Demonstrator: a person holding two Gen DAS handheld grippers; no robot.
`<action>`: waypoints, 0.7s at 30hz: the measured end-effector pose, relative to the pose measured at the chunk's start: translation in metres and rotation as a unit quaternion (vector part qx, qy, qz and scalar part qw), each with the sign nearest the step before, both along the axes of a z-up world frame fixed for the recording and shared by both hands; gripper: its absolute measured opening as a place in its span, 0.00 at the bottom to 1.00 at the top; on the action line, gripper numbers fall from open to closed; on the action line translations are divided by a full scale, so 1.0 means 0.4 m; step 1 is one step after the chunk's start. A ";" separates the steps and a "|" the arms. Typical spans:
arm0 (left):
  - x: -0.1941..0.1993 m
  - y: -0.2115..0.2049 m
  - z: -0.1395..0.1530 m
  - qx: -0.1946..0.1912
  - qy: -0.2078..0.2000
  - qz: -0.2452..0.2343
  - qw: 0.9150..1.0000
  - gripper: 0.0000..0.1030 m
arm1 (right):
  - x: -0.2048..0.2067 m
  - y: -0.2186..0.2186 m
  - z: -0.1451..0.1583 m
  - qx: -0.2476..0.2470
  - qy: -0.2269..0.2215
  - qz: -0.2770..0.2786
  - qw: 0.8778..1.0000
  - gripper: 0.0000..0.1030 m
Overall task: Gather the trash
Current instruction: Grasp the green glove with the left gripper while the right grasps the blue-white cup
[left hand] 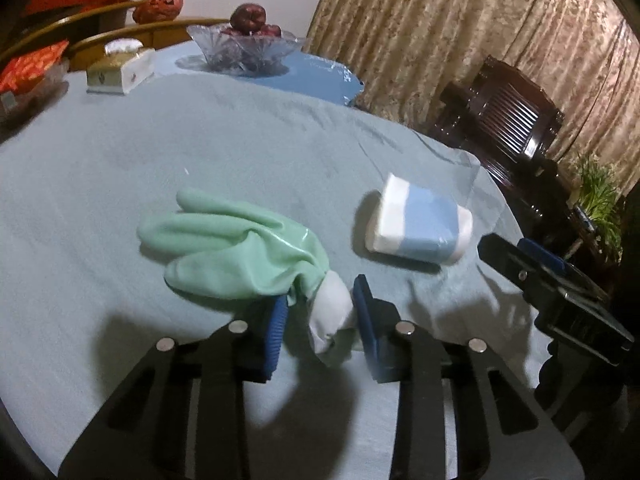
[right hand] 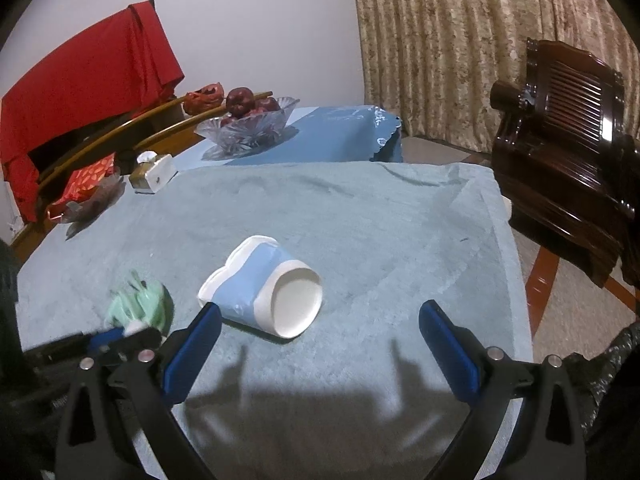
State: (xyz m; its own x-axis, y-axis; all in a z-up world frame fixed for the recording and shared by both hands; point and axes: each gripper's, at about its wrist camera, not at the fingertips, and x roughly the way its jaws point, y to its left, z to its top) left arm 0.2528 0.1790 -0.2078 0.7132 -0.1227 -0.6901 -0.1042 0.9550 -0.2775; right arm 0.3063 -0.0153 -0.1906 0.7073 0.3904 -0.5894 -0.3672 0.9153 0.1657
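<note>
A mint-green rubber glove [left hand: 236, 246] with a white cuff lies on the pale blue cloth. My left gripper [left hand: 320, 316] is closed around the cuff, its blue pads [left hand: 276, 332] on either side of it. The glove also shows blurred in the right wrist view [right hand: 140, 306]. A crushed blue and white paper cup [right hand: 264, 290] lies on its side in the middle of the cloth, and shows in the left wrist view [left hand: 420, 226] right of the glove. My right gripper [right hand: 320, 344] is open and empty, just short of the cup.
A glass fruit bowl [right hand: 248, 126], a tissue box [right hand: 154, 172] and a red packet [right hand: 90, 184] stand at the far side. A dark wooden chair [right hand: 568, 136] is to the right. The table edge [right hand: 516, 264] runs down the right side.
</note>
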 end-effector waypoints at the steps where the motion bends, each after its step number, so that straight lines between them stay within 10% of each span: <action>1: 0.000 0.008 0.004 0.006 -0.001 0.001 1.000 0.30 | 0.003 0.005 -0.002 0.000 0.002 0.002 1.000 0.94; 9: 0.014 0.029 0.006 0.046 0.000 -0.002 0.999 0.29 | 0.035 0.055 -0.010 -0.008 0.008 0.012 1.000 0.93; 21: 0.008 0.074 -0.005 0.044 0.011 0.015 0.999 0.29 | 0.013 0.109 -0.035 -0.004 0.037 0.077 0.996 0.50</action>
State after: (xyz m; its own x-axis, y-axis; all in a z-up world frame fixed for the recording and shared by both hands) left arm 0.2561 0.2086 -0.2099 0.7000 -0.0384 -0.7131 -0.1392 0.9721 -0.1890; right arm 0.3114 0.0283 -0.2045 0.5942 0.4867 -0.6404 -0.4910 0.8501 0.1904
